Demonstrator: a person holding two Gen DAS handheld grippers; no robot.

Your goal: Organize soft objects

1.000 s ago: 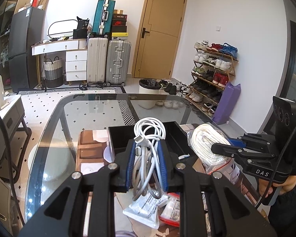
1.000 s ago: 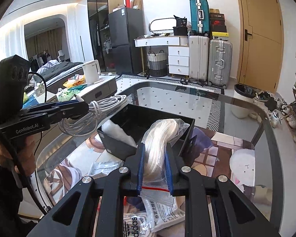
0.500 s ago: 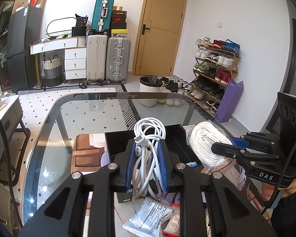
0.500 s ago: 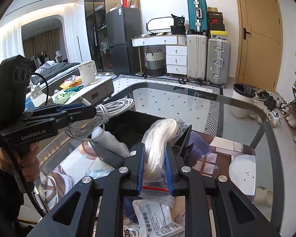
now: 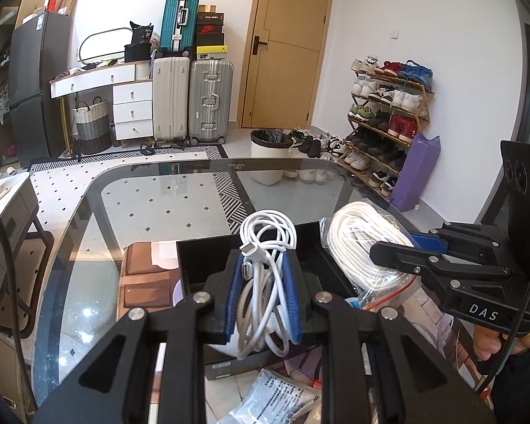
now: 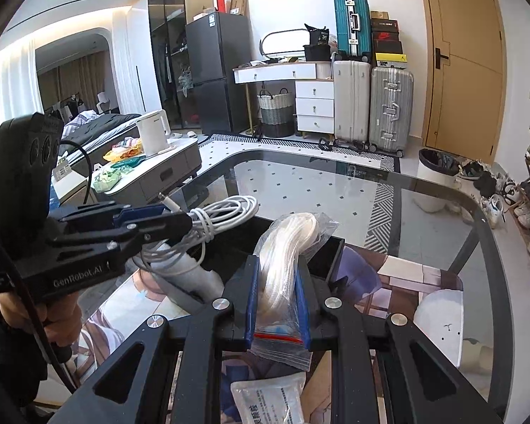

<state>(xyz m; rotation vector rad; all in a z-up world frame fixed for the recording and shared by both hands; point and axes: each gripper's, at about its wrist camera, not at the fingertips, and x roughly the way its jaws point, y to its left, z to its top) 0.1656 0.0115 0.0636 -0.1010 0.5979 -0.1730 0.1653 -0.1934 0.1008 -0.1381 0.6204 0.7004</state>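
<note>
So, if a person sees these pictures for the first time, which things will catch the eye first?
Most striking is the coiled white charging cable clamped in the left gripper, held above the open black plastic box on the glass table. Beside it, the right gripper pinches a clear zip bag of white cord over the same box. Behind, a teal hard suitcase stands atop a white one against the wall.

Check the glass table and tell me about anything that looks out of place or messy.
Printed plastic sachets lie loose in front of the black open box. The white coiled cable and bagged white cord are gripper-held, not stowed.
</note>
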